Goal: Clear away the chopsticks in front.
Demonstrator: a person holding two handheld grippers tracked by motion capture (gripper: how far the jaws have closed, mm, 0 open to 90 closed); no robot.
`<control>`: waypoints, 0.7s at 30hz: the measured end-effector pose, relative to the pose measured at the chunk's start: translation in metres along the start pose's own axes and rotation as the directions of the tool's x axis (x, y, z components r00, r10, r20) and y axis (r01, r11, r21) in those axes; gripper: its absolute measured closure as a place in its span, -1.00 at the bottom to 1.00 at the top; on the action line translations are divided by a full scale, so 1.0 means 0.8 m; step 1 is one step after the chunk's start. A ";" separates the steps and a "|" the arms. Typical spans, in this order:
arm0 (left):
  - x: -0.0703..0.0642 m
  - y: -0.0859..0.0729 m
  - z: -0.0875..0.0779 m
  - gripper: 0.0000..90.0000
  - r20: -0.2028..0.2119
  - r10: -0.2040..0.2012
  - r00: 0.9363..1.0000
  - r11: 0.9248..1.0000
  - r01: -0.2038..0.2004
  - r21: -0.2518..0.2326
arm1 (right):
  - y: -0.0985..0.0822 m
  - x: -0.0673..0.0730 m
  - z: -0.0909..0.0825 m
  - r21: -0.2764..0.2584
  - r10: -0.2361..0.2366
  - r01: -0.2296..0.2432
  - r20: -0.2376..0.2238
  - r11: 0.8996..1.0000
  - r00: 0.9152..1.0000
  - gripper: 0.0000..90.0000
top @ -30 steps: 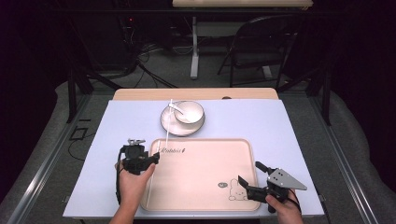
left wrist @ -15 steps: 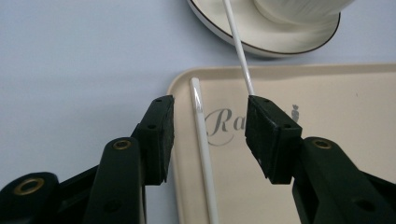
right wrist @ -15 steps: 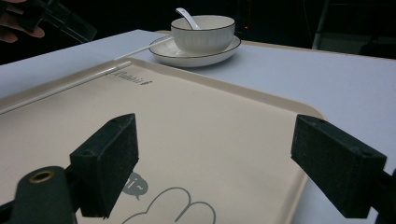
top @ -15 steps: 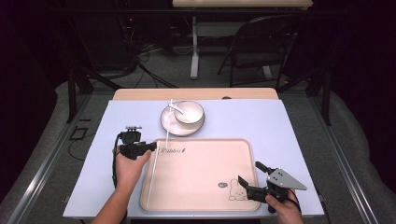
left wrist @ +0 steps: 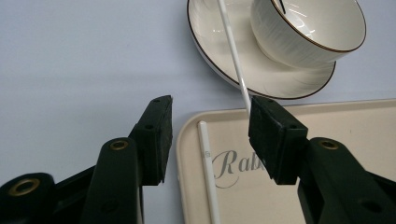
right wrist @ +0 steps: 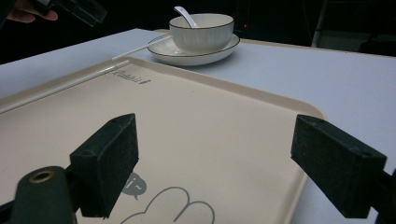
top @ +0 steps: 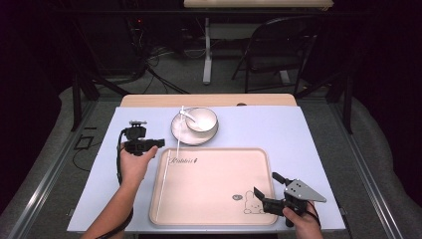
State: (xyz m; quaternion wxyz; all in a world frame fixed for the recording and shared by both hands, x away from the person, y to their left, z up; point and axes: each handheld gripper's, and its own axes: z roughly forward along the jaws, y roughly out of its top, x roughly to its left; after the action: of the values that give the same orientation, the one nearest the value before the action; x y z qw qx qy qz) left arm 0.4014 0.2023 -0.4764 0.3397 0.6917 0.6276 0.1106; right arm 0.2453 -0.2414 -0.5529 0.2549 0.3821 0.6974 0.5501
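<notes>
Left gripper (top: 160, 143) released, right gripper (top: 266, 189) gaping empty
Chopstick (left wrist: 235, 56) at twelve o'clock: light, stiff, slippery; pinch near its low end

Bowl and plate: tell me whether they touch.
Touching. In the right gripper view the bowl sits directly on the plate, its base meeting the plate's surface with no gap.

A black folding metal chair (top: 278, 47) stands on the grey floor (top: 164, 74) beyond the bench (top: 318, 134), beside a white table leg (top: 207, 55), with black cables (top: 154, 55) trailing near dark frame struts (top: 84, 82).
</notes>
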 end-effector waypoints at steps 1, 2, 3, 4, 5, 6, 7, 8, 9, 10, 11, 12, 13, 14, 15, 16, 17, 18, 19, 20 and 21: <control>0.001 0.003 0.000 0.09 -0.002 -0.002 1.000 1.000 0.002 0.001 | 0.000 0.000 0.000 0.000 -0.001 0.001 0.000 1.000 1.000 -0.69; 0.003 0.006 0.000 0.08 -0.001 -0.007 1.000 1.000 0.007 0.007 | 0.000 0.000 0.000 0.001 -0.001 0.001 -0.001 1.000 1.000 -0.68; 0.004 0.009 0.000 0.08 -0.002 -0.012 1.000 1.000 0.012 0.003 | 0.000 0.000 0.000 0.001 -0.001 0.001 -0.001 1.000 1.000 -0.68; 0.005 0.012 0.001 0.07 -0.001 -0.015 1.000 1.000 0.015 0.003 | 0.000 0.000 0.000 0.001 -0.001 0.001 -0.002 1.000 1.000 -0.68; 0.006 0.015 0.001 0.07 -0.001 -0.017 1.000 1.000 0.017 0.008 | 0.000 0.000 0.000 0.001 -0.002 0.002 -0.001 1.000 1.000 -0.68; 0.006 0.018 0.002 0.07 0.001 -0.023 1.000 1.000 0.023 0.006 | 0.000 0.001 0.000 0.001 -0.002 0.002 -0.001 1.000 1.000 -0.68; 0.007 0.021 0.003 0.07 0.002 -0.025 1.000 1.000 0.025 0.011 | 0.000 0.001 0.000 0.002 -0.003 0.003 -0.002 1.000 1.000 -0.68; 0.008 0.023 0.004 0.07 0.003 -0.031 1.000 0.999 0.031 0.012 | 0.000 0.001 0.000 0.001 -0.003 0.003 -0.002 1.000 1.000 -0.68; 0.008 0.025 0.005 0.07 0.005 -0.033 0.999 0.999 0.032 0.015 | 0.000 0.001 0.001 0.002 -0.002 0.002 -0.002 1.000 1.000 -0.68; 0.008 0.028 0.006 0.07 0.008 -0.034 0.999 0.999 0.033 0.018 | 0.000 0.000 0.001 0.002 -0.001 0.001 -0.002 1.000 1.000 -0.68; 0.008 0.030 0.007 0.07 0.008 -0.032 0.999 0.999 0.032 0.021 | 0.000 0.000 0.001 0.003 -0.001 0.001 -0.003 1.000 1.000 -0.68; 0.007 0.032 0.008 0.07 0.005 -0.032 0.999 0.999 0.031 0.023 | 0.000 0.000 0.001 0.001 -0.002 0.002 -0.002 1.000 1.000 -0.68; 0.007 0.034 0.009 0.07 0.003 -0.028 1.000 0.999 0.028 0.027 | 0.000 0.000 0.001 0.001 -0.003 0.003 -0.003 1.000 1.000 -0.68; 0.007 0.036 0.010 0.07 0.002 -0.026 1.000 0.999 0.026 0.026 | 0.000 0.000 0.000 0.000 -0.003 0.003 -0.003 1.000 1.000 -0.68; 0.006 0.039 0.011 0.07 0.002 -0.027 1.000 0.999 0.026 0.026 | 0.000 0.000 0.000 0.001 -0.001 0.001 -0.004 1.000 1.000 -0.68; 0.005 0.041 0.012 0.07 -0.002 -0.020 1.000 0.999 0.020 0.025 | 0.000 0.000 0.001 0.001 -0.001 0.001 -0.004 1.000 1.000 -0.68; 0.004 0.043 0.012 0.07 -0.002 -0.018 1.000 0.999 0.018 0.027 | 0.000 0.000 0.001 0.001 -0.004 0.004 -0.004 1.000 1.000 -0.68; 0.003 0.046 0.012 0.07 -0.002 -0.015 1.000 1.000 0.015 0.022 | 0.000 0.000 0.001 0.000 -0.004 0.004 -0.005 1.000 1.000 -0.68; 0.003 0.049 0.013 0.08 -0.003 -0.008 1.000 1.000 0.008 0.026 | 0.000 0.000 0.000 0.000 -0.006 0.006 -0.006 1.000 1.000 -0.68; 0.002 0.052 0.013 0.10 -0.003 -0.006 1.000 1.000 0.006 0.026 | 0.000 0.000 0.001 0.000 -0.007 0.007 -0.005 1.000 1.000 -0.69; 0.002 0.055 0.013 0.12 -0.001 -0.006 1.000 1.000 0.006 0.024 | 0.000 0.001 0.001 0.001 -0.006 0.006 -0.006 1.000 1.000 -0.68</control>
State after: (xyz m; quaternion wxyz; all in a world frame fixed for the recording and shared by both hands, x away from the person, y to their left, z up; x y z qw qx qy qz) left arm 0.4426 0.2011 -0.4579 0.3316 0.6938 0.6310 0.1024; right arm 0.2456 -0.2407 -0.5529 0.2543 0.3785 0.6996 0.5501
